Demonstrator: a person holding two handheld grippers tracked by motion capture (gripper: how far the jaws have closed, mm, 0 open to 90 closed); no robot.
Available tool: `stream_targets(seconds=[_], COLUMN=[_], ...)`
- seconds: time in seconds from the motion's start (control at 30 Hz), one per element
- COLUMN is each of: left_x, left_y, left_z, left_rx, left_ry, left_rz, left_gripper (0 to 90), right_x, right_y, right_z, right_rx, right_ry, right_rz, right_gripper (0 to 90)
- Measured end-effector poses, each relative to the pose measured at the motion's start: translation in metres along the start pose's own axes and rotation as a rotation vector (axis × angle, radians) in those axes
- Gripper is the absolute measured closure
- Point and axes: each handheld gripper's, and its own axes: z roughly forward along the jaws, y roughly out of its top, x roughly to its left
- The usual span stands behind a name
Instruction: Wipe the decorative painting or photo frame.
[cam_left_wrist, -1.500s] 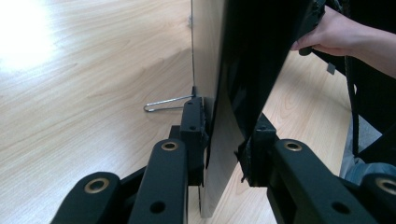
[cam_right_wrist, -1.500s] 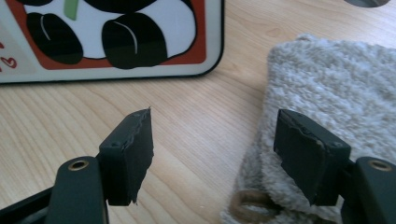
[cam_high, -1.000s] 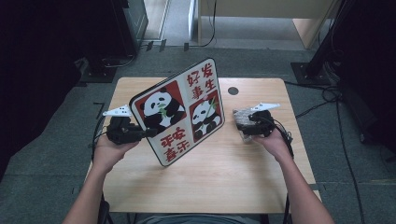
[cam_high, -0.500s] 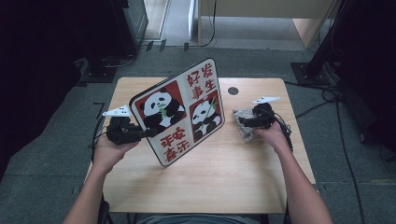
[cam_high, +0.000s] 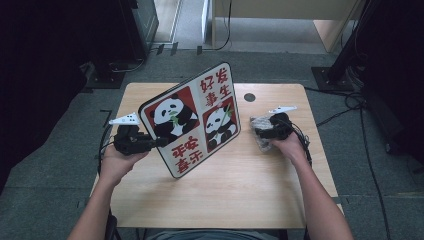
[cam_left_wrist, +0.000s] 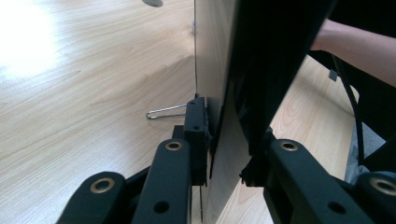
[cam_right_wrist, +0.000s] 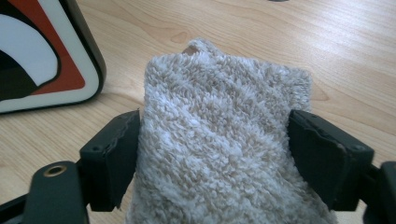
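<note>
In the high view the left gripper (cam_high: 159, 142) grasps the left edge of the panda board (cam_high: 192, 120), which stands tilted on the bench (cam_high: 235, 190). The left gripper view adds that its jaws, just easing a little, pinch the thin board (cam_left_wrist: 219, 93) edge-on, with a wire clip (cam_left_wrist: 163, 112) lying beside. The right gripper (cam_high: 260, 133) lies right of the board. The right gripper view shows the beige towel (cam_right_wrist: 215, 140) between its jaws, which were just opening; both pads touch its sides. Bare bench lies beyond it.

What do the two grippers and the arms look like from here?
Both grippers, left and right, are black, each topped by a light three-cornered plate and trailing a black cable. Brass-coloured rivets dot the black jaw links. The forearms show no sleeves.
</note>
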Motion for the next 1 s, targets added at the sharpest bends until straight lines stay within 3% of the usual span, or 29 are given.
stream_targets(seconds=[0.2,0.3,0.43,0.5,0.67,0.8,0.87,0.93,1.0], left_x=[0.001,0.001,0.002,0.001,0.000,0.000,-0.001,0.000,0.001], left_y=[0.001,0.001,0.001,0.001,0.001,0.001,0.001,0.001,0.001], left_z=[0.001,0.001,0.002,0.003,0.004,0.004,0.003,0.003,0.003], left_rx=[-0.007,-0.004,-0.003,-0.003,-0.004,-0.004,-0.012,-0.012,-0.012], left_ry=[-0.008,-0.010,-0.008,-0.011,-0.009,-0.008,-0.008,-0.008,-0.009], left_rz=[-0.010,-0.008,-0.008,-0.003,0.002,0.002,0.008,0.009,0.006], left_gripper=[72.9,72.7,72.0,72.0,71.9,72.6,74.3,76.8,78.4], right_x=[0.002,0.003,0.009,0.010,0.015,0.015,0.013,0.010,0.006], right_y=[-0.003,-0.001,-0.002,-0.004,-0.008,-0.009,-0.009,-0.008,-0.006], right_z=[0.004,-0.003,-0.008,-0.006,0.002,0.004,0.002,-0.001,-0.003], right_rx=[-0.001,-0.003,0.011,0.025,0.032,0.017,0.015,0.001,-0.001], right_ry=[-0.010,0.005,0.009,-0.007,-0.047,-0.088,-0.092,-0.106,-0.095], right_rz=[-0.010,0.011,-0.006,-0.034,-0.051,-0.079,-0.069,-0.023,0.014], right_gripper=[23.0,22.0,21.3,21.4,23.7,32.0,39.6,50.6,54.7])
